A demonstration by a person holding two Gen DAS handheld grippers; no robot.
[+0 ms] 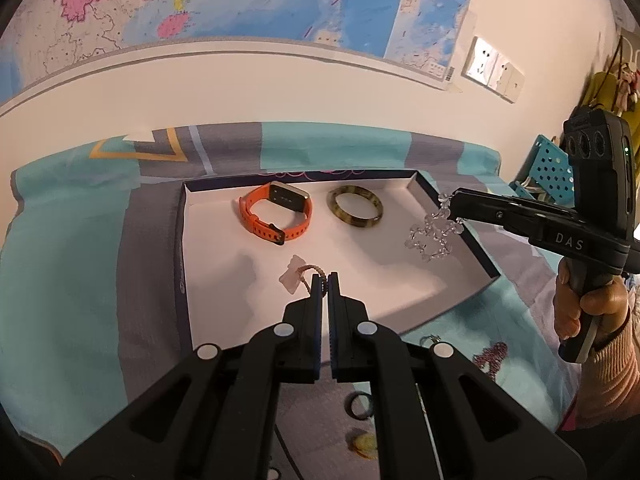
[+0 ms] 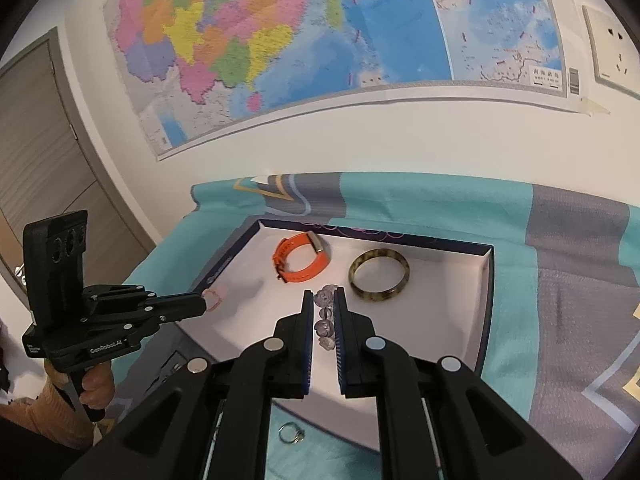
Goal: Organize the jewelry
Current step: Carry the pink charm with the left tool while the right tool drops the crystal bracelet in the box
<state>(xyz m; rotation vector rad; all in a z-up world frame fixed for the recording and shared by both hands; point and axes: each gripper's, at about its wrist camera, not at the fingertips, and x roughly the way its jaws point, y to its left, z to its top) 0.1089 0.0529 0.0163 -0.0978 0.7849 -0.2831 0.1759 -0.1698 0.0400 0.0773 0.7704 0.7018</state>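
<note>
The left tongs pinch the cord of a pale frosted pendant; the right tongs clamp a clear crystal-bead bracelet. Both hang over the white-lined tray. Loose beads could snag its 3 o'clock rim, or land on the orange-strapped watch at 12 o'clock.

Each scene is viewed from a wrist camera angled downward along its fingers, close above the white tray, which is shared from opposite sides beneath the map.
</note>
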